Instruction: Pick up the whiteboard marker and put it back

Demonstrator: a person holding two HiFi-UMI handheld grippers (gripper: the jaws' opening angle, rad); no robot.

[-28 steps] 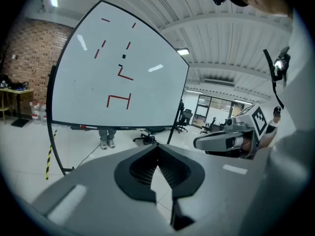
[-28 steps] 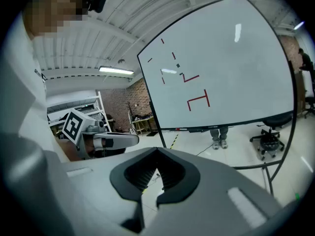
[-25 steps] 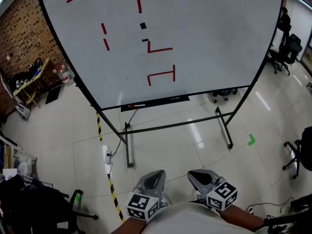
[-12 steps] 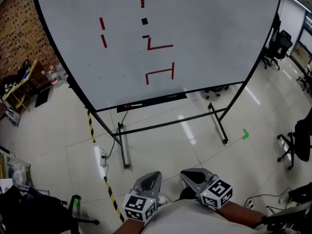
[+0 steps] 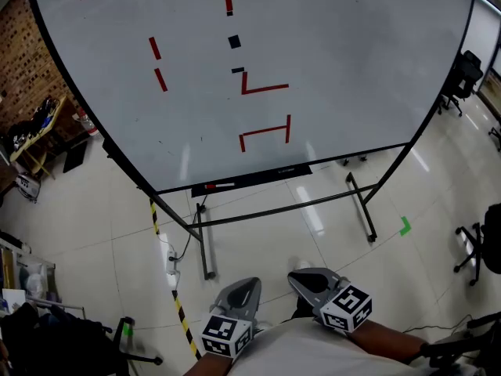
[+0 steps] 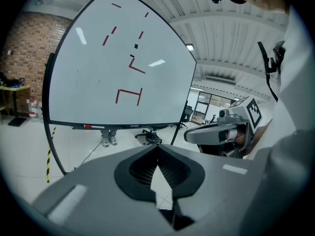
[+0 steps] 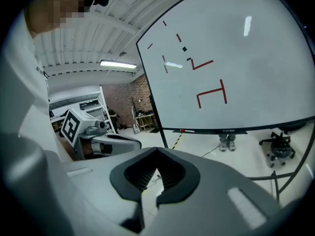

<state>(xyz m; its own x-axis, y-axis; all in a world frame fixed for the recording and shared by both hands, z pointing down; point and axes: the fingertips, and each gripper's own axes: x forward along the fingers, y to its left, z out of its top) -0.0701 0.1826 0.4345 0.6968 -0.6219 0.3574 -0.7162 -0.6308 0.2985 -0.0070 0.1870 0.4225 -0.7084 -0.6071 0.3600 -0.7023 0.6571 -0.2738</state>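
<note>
Standing well back from the whiteboard (image 5: 344,53), you held left gripper (image 5: 246,284) and right gripper (image 5: 304,276) at your waist, both closed on nothing, probably just carry posture. The whiteboard marker (image 5: 219,186) lay on the tray (image 5: 274,175), well out of reach.

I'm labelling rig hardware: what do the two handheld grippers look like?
Left gripper and right gripper have smooth grey shells, black ribbed pads and a cube of black-and-white square markers each. The person wears a white top.
</note>
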